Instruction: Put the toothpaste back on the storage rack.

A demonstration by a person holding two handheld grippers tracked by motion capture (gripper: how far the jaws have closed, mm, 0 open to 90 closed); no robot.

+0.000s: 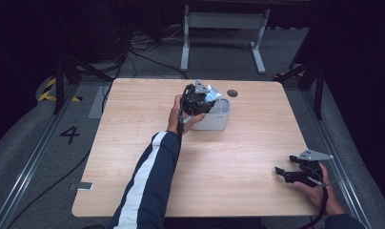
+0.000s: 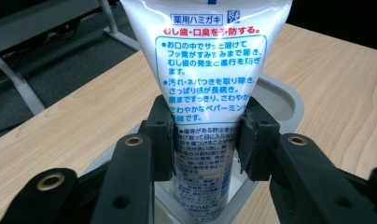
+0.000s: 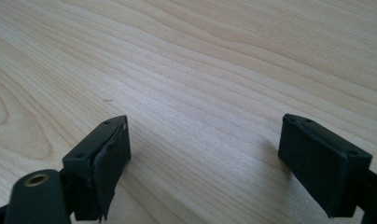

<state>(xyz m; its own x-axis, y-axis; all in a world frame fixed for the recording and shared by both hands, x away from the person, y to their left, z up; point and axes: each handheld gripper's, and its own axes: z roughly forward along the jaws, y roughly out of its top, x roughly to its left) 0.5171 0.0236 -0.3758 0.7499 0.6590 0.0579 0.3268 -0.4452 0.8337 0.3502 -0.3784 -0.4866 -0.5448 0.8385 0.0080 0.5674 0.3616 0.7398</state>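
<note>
A white toothpaste tube [image 2: 210,70] with red and blue print is held by the left gripper [image 2: 206,142]. The two black jaws are closed on the narrow lower part of the tube, one pad [image 2: 159,140] on each side, so the wide flat end stands up above them. This grip is probably chosen because the body is thinner and firmer there, and the tube can be guided straight down or up without bending.

Below the tube a light grey container [image 2: 289,100] with a rounded rim is seen, standing on the wooden table [image 2: 340,74]. The lower end of the tube is inside its opening. It cannot be told from these views whether the tube already rests on the bottom or hangs freely.

In the high view the left gripper [image 1: 198,101] is held over the container [image 1: 220,117] near the far middle of the table [image 1: 133,157], with the left hand [image 1: 174,117] behind it and the sleeve stretched forward.

The right gripper [image 1: 295,174] is kept low near the right front edge, well apart from the container. Its jaws are wide apart and nothing is held between its pads [image 3: 107,158]; bare wood is seen there. It is likely parked there so that the working side is not disturbed.
</note>
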